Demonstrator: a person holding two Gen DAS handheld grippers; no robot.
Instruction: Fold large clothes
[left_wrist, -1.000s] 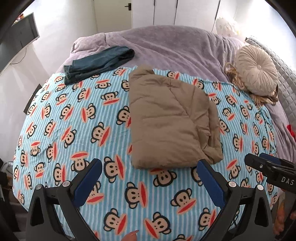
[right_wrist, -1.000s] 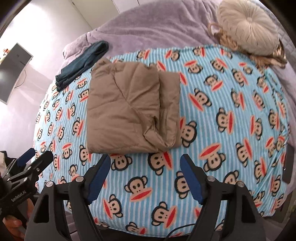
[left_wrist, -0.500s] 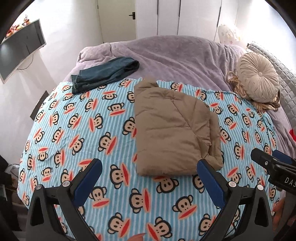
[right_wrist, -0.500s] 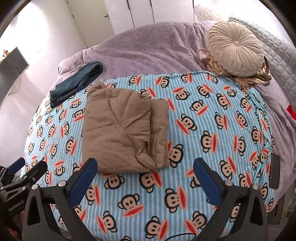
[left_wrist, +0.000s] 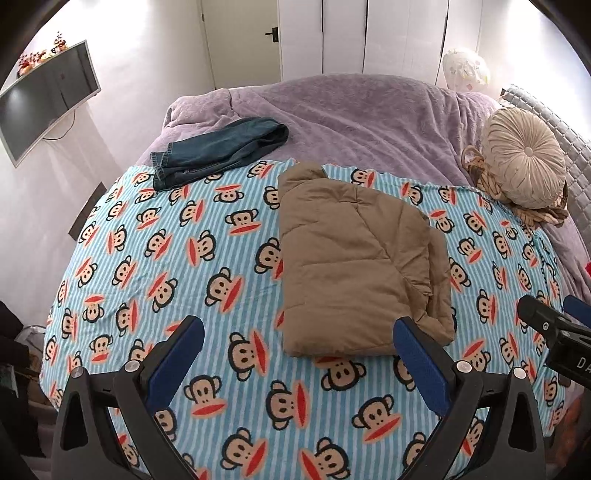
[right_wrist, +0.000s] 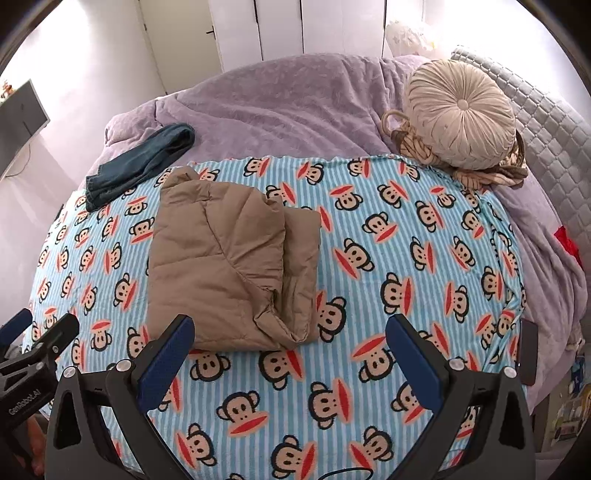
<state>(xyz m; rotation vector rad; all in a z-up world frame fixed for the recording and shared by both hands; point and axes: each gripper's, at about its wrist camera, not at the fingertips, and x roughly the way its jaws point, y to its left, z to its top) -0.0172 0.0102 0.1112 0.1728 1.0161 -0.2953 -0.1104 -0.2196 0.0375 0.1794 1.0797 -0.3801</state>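
A tan quilted jacket (left_wrist: 354, 266) lies folded into a rectangle on the monkey-print sheet (left_wrist: 184, 258); it also shows in the right wrist view (right_wrist: 229, 266). My left gripper (left_wrist: 299, 347) is open and empty, above the sheet near the jacket's near edge. My right gripper (right_wrist: 290, 343) is open and empty, held back from the jacket's near right corner. Each gripper shows at the side of the other's view: the right one (left_wrist: 554, 332), the left one (right_wrist: 33, 350).
Folded dark jeans (left_wrist: 218, 151) lie at the far left on the purple blanket (left_wrist: 369, 110). A round beige cushion (left_wrist: 524, 162) sits on a woven basket at the far right. A monitor (left_wrist: 44, 103) hangs on the left wall. A dark phone (right_wrist: 528, 350) lies at the bed's right edge.
Both grippers have pulled back and up from the bed, so the jacket looks smaller and farther. The right gripper's jaws have opened wider. The jacket has not moved.
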